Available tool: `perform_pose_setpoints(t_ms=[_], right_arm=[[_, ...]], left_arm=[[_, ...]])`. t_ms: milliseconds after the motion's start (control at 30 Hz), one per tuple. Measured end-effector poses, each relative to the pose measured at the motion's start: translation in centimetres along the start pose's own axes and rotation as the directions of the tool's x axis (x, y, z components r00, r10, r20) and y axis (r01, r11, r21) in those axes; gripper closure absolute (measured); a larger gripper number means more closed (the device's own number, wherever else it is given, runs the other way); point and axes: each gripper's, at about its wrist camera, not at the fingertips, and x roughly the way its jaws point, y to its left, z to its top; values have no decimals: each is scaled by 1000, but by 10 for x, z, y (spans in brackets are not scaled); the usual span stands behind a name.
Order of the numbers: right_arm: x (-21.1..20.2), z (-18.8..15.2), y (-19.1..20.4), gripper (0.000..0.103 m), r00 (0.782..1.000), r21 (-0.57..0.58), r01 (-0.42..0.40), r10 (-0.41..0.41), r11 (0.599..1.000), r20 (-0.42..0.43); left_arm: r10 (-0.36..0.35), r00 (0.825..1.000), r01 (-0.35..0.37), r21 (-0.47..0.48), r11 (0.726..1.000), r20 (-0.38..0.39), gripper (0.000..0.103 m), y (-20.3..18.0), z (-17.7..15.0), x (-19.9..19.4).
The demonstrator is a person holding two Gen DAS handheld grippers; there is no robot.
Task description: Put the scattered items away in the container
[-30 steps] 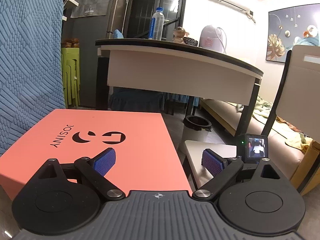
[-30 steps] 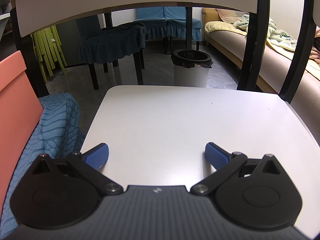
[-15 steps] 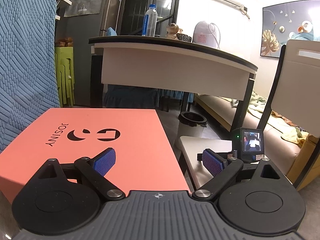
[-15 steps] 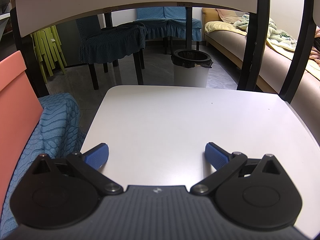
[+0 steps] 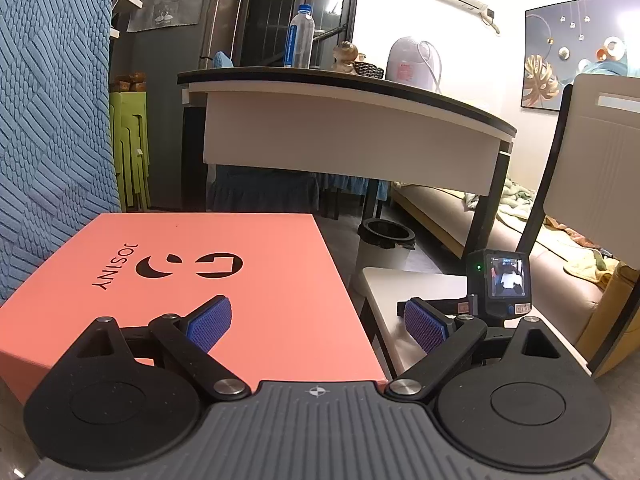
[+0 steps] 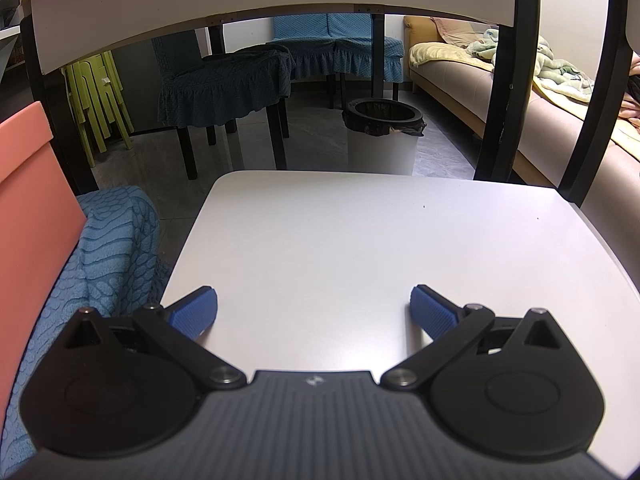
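Observation:
A salmon-pink box (image 5: 208,280) with its lid on and a dark logo lies under my left gripper (image 5: 318,324), which hovers open above its near right corner, nothing between the blue pads. My right gripper (image 6: 314,312) rests open and empty over a small white table (image 6: 380,240). The other gripper (image 5: 498,292), with a lit screen, shows in the left wrist view on that white table (image 5: 408,288). The box's side (image 6: 28,208) fills the left edge of the right wrist view. No scattered items are in sight.
A blue textured chair cover (image 5: 52,120) rises at left and drapes beside the box (image 6: 104,248). A larger table (image 5: 348,120) with a bottle (image 5: 301,36) stands ahead, a white bin (image 6: 382,136) under it, green stools (image 5: 128,148) and a sofa (image 6: 500,92) beyond.
The left wrist view has swung slightly across the box and table. The right gripper has stayed still.

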Motion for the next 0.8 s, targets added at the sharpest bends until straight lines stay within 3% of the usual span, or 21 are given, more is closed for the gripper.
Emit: perform_pose_setpoints(t_ms=[433,800], right_arm=[[0,0,0,0,1000,0,0,0,1000,0],[0,0,0,0,1000,0,0,0,1000,0]], left_arm=[[8,1000,-7,19,1000,-9,8,1,-4,0],[27,1000,-27,-12,1000,9,7,24,2,-8]])
